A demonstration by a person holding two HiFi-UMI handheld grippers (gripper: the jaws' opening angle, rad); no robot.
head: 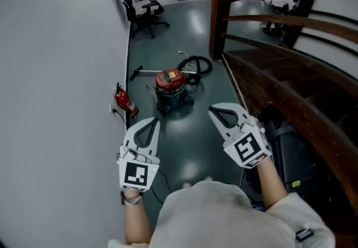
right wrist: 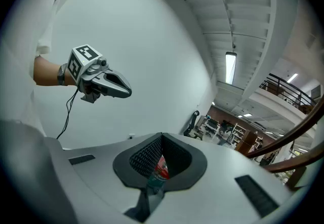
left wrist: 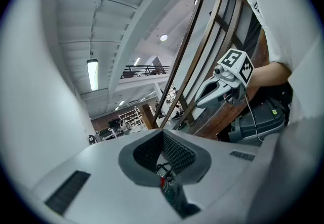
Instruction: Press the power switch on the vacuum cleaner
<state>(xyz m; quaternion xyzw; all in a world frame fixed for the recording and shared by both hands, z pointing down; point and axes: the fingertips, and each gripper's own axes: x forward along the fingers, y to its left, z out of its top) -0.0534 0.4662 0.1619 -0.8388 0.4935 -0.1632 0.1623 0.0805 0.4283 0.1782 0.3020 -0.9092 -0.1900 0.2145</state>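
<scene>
Left gripper (head: pixel 152 122) near, jaws pressed together and empty, red fire extinguisher (head: pixel 126 101) by the left wall, red-topped vacuum cleaner (head: pixel 170 88) on the floor farther off, well apart from both tools, right gripper (head: pixel 216 110) near, jaws likewise closed on nothing, wooden railing (head: pixel 291 90) at right.
</scene>
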